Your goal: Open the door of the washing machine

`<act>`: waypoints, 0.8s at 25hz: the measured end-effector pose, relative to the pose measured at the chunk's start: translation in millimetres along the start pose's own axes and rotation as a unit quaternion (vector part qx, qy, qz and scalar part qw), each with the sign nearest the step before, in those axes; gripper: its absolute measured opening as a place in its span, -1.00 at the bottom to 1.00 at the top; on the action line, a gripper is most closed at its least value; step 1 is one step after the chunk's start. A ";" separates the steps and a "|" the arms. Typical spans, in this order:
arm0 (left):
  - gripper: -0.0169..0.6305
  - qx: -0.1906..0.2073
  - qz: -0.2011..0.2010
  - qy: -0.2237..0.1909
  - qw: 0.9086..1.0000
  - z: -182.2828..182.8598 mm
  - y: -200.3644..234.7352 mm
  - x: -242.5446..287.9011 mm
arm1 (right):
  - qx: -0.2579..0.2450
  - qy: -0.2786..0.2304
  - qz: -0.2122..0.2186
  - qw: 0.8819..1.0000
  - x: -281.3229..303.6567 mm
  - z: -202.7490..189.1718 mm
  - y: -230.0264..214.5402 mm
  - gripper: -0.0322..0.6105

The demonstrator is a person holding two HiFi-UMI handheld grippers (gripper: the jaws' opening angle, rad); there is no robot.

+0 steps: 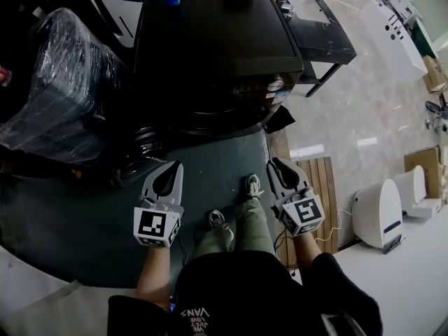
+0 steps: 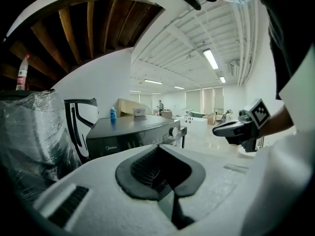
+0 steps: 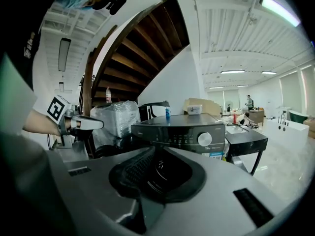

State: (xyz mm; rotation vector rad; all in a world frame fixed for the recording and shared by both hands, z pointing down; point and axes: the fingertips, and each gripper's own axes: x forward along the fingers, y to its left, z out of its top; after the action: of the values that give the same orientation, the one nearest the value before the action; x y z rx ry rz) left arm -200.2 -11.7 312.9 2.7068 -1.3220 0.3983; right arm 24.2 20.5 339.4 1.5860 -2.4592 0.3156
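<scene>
- While both tools hang short of it, the washing machine (image 1: 210, 47) stands on the floor straight ahead, between a plastic-wrapped bundle (image 1: 63, 82) and a black table (image 1: 318, 30).
- It is dark grey, with a control strip and a round silver knob (image 3: 204, 138); I cannot tell whether its door is open.
- Left tool (image 1: 173, 166) is clenched on nothing.
- Right tool (image 1: 275, 164) has its jaws slightly apart, empty.
</scene>
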 end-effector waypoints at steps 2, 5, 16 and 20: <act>-0.90 0.000 -0.012 -0.007 1.000 10.4 -12.7 -4.7 | -0.001 -0.009 -0.006 1.000 -11.9 12.0 -1.3 -0.79; -0.90 -0.004 -0.032 -0.021 0.999 25.6 -31.6 -13.8 | -0.004 -0.019 -0.006 1.000 -28.8 27.8 4.2 -0.87; -0.90 0.014 -0.072 -0.056 0.996 62.5 -67.9 -47.9 | -0.002 -0.041 0.018 0.999 -67.3 64.9 46.8 -0.88; -0.90 0.022 -0.076 -0.061 0.995 69.0 -67.8 -58.7 | -0.004 -0.052 0.024 0.998 -73.2 75.1 62.6 -0.88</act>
State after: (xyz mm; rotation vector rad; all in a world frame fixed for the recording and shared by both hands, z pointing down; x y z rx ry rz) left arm -168.4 60.6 231.8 2.8857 -1.1360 0.2539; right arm -7.0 88.1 242.6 1.5807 -2.5753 0.2364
